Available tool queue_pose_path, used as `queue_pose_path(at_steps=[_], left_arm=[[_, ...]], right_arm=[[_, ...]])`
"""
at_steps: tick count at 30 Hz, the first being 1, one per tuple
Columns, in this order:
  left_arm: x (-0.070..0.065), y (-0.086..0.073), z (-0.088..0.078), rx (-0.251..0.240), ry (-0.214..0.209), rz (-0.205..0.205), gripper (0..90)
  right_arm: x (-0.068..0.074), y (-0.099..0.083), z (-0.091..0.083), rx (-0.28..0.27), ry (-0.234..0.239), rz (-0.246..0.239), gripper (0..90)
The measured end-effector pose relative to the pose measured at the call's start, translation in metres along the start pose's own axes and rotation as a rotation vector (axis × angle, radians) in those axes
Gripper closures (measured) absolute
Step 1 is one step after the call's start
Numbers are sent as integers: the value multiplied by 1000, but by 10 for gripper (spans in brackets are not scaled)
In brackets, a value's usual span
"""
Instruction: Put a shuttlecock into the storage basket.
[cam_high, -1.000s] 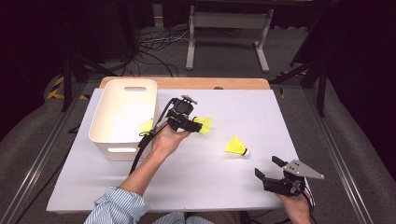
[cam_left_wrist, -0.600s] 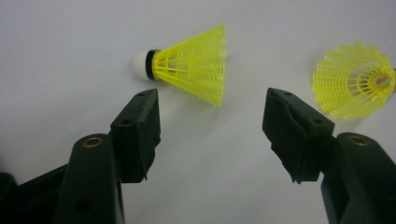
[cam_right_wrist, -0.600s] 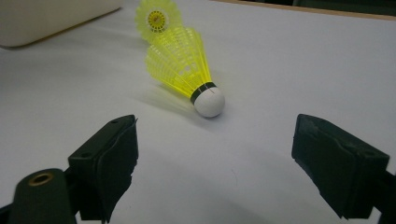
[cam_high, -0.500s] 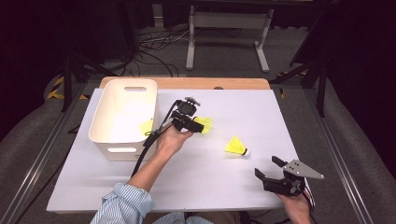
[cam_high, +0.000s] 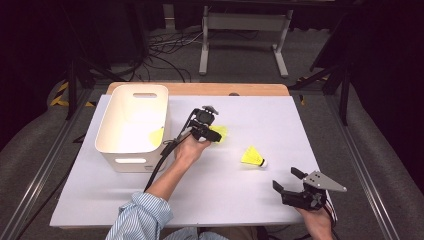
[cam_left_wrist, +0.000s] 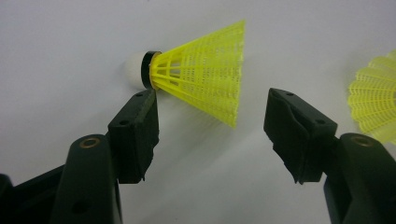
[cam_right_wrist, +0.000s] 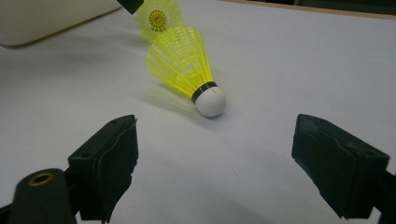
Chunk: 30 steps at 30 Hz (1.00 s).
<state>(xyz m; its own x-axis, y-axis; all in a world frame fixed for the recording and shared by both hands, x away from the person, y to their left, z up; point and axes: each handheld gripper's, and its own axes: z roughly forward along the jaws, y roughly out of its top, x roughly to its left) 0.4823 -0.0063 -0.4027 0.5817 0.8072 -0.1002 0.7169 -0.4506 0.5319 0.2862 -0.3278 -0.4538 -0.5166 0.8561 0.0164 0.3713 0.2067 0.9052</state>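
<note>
A yellow shuttlecock (cam_left_wrist: 205, 77) lies on its side on the white table, its white cork pointing left in the left gripper view. My left gripper (cam_left_wrist: 212, 107) is open and low over it, one jaw tip by the cork's black band, the other past the skirt's rim. From above, the left gripper (cam_high: 212, 132) sits right of the white bin (cam_high: 107, 140), at that shuttlecock (cam_high: 221, 133). A second shuttlecock (cam_high: 252, 156) lies mid-right. It also lies ahead of my open, empty right gripper (cam_right_wrist: 217, 126) as the shuttlecock (cam_right_wrist: 187, 65), cork facing me. The right gripper (cam_high: 287, 181) is near the front edge.
Something yellow, probably a third shuttlecock (cam_high: 156, 136), shows at the bin's right wall, apparently inside. The second shuttlecock (cam_left_wrist: 376, 102) appears at the right edge of the left gripper view. Metal stands and cables lie on the floor beyond the wooden far edge (cam_high: 200, 89).
My left gripper has sunk toward the table and its shuttlecock, jaws still apart. The right gripper and both table shuttlecocks have stayed put.
</note>
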Motion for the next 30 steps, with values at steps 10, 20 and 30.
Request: queue_pose_path(at_steps=[10,20,30], left_arm=[[0,4,8,13,19,-3,358],[4,6,16,23,36,-28,364],[8,5,20,40,13,-41,442]], right_arm=[[0,0,0,3,2,2,149],[0,0,0,1,6,4,149],[0,0,0,2,7,0,148]])
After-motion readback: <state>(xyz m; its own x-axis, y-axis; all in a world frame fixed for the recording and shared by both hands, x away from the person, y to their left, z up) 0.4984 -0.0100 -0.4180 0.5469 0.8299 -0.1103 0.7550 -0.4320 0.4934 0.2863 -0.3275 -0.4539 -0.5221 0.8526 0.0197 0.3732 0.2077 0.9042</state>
